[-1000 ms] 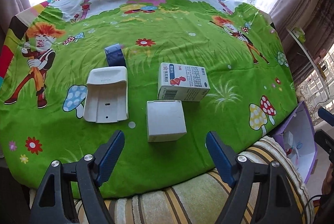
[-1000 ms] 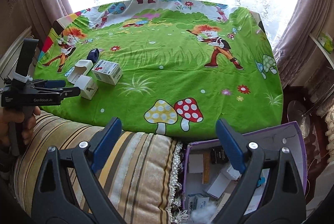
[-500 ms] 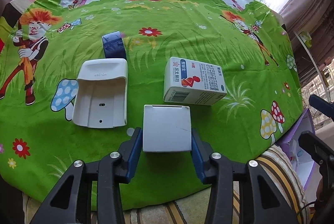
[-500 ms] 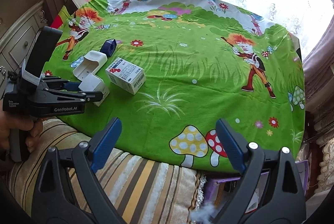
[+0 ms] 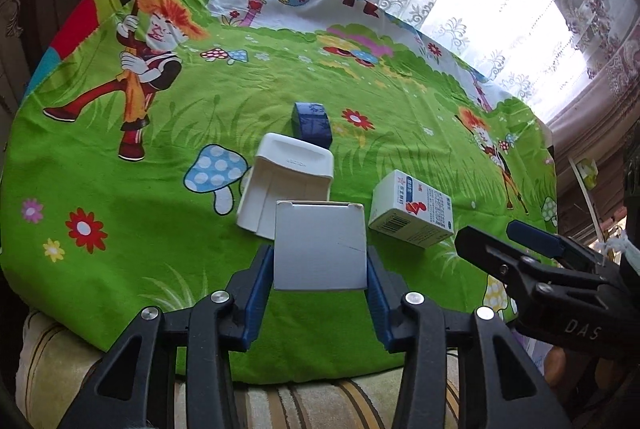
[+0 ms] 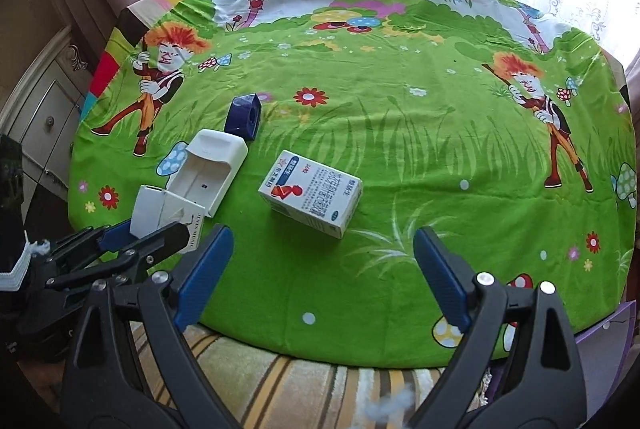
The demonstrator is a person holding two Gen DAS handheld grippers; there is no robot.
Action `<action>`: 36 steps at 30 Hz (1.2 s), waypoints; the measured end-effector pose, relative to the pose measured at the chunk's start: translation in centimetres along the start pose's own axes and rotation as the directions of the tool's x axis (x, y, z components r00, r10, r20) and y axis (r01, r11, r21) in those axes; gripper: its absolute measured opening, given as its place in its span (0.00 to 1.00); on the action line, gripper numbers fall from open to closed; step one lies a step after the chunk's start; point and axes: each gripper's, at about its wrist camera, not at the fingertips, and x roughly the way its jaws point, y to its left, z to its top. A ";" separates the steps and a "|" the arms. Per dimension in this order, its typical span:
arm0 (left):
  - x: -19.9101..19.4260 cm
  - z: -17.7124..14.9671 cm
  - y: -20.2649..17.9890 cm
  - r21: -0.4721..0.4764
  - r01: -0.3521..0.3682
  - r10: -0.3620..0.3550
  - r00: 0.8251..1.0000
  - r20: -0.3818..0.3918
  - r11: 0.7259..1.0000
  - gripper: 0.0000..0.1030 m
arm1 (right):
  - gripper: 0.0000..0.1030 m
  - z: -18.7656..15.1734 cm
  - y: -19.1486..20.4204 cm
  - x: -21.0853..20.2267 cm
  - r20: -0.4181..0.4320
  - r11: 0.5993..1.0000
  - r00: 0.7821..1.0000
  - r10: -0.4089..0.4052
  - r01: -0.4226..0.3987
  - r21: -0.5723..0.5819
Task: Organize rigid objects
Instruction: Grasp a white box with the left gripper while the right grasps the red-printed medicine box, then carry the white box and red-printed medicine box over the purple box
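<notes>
Left tool [image 5: 320, 271]: its blue fingers [image 5: 256, 293] press both sides of a plain white box [image 5: 320, 245], gripping it over the near edge of the bench.
Right tool [image 6: 320, 269]: spread wide with nothing between its fingers, hanging over the near edge, just right of the left tool.
White box: tilted in the grip; seen from the right tool's camera [image 6: 160, 215], one end flap stands open.
Medicine carton [image 6: 310, 199]: lies flat on the cloth, right of the gripped box and apart from it, printed face up.
White plastic holder [image 5: 286, 185]: lies on its back just beyond the gripped box, open side up.
Dark blue box [image 5: 312, 123]: sits at the far end of the holder, close to it; whether they touch I cannot tell.
Bench [image 6: 440, 133]: covered by a green cartoon cloth with mushrooms and flowers.
Striped cushion [image 6: 280, 381]: along the near edge, below the cloth.
</notes>
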 end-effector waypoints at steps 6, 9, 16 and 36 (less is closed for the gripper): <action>-0.5 0.3 2.5 -0.099 -0.008 0.013 0.999 0.048 0.995 0.44 | 0.90 0.9 0.9 2.1 -0.018 0.994 0.999 -0.029 0.030 0.102; -0.6 0.2 3.1 -0.123 -0.004 0.011 0.998 0.058 0.992 0.44 | 0.90 1.4 1.2 3.2 -0.021 0.989 0.999 -0.048 0.051 0.136; -0.3 0.1 3.7 -0.137 0.009 -0.001 0.998 0.057 0.991 0.44 | 0.90 1.7 1.5 5.8 -0.045 0.979 0.994 -0.103 0.110 0.170; -1.0 -0.2 2.0 -0.080 -0.003 0.010 0.996 0.091 0.997 0.44 | 0.74 -0.2 0.3 3.0 -0.009 0.982 0.993 -0.121 0.121 0.146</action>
